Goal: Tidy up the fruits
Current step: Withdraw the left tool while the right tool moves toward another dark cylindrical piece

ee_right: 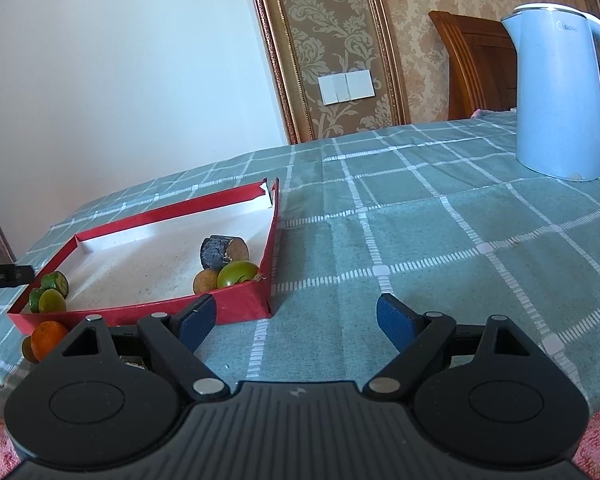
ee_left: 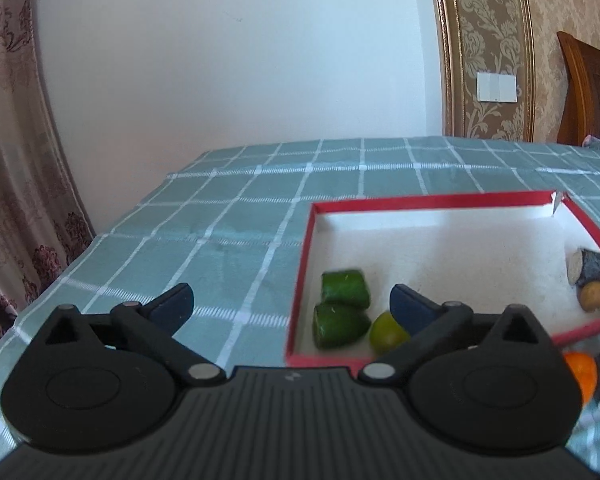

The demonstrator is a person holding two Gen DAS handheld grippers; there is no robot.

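A red tray [ee_left: 432, 200] with a white floor lies on the checked cloth. In its near left corner lie two green cucumber pieces [ee_left: 345, 289] and a green lime [ee_left: 388, 332]. My left gripper [ee_left: 291, 294] is open over the tray's left wall, with its pads touching nothing. At the tray's right end lie a dark cut piece [ee_right: 220, 254], a brown round fruit [ee_right: 204, 282] and a green fruit [ee_right: 236, 274]. An orange [ee_right: 48, 338] rests on the cloth outside the tray's near wall. My right gripper [ee_right: 296, 304] stands open and empty over the cloth, right of the tray.
A pale blue kettle [ee_right: 560, 100] stands at the far right of the table. A white wall and a curtain [ee_left: 8, 160] lie beyond the table's far and left edges. A wooden chair back [ee_right: 476, 64] rises behind the table.
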